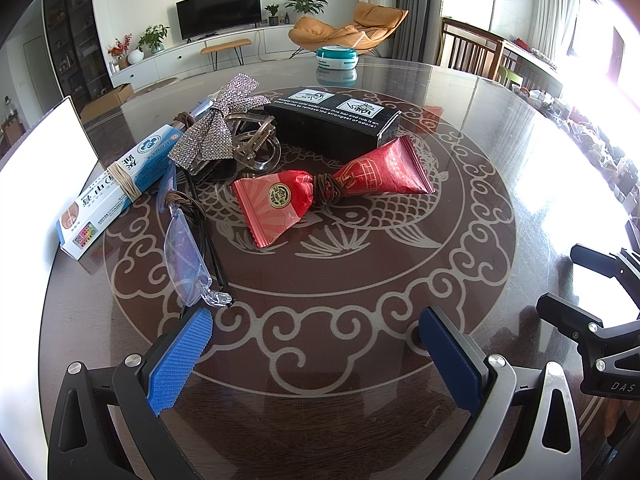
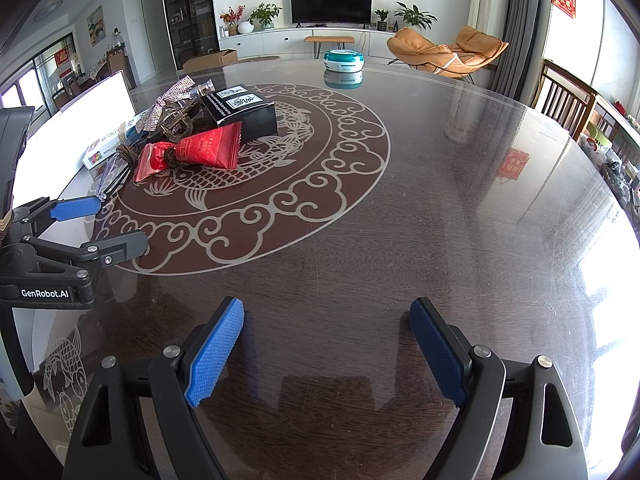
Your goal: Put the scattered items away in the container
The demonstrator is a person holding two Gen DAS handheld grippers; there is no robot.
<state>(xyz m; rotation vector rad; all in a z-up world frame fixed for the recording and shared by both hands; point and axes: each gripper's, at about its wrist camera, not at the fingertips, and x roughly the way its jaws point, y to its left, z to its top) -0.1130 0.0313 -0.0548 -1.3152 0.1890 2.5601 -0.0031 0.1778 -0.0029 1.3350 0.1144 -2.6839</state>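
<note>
Scattered items lie on the round glass table: two red candy packets [image 1: 332, 192] tied together, a black box [image 1: 332, 120], a sparkly bow hair clip [image 1: 216, 124], a blue-white medicine box [image 1: 120, 180] and clear glasses [image 1: 186, 256]. A white container [image 1: 40, 152] stands at the table's left edge. My left gripper [image 1: 316, 356] is open and empty, just short of the glasses. My right gripper [image 2: 326, 352] is open and empty over bare table; the items [image 2: 192, 148] lie far to its left, and the left gripper [image 2: 100, 228] shows there too.
A teal round tin [image 1: 337, 57] sits at the far side of the table, also in the right wrist view [image 2: 344, 61]. Wooden chairs [image 2: 568, 100] stand at the right edge. The right gripper [image 1: 592, 292] shows at the right edge of the left wrist view.
</note>
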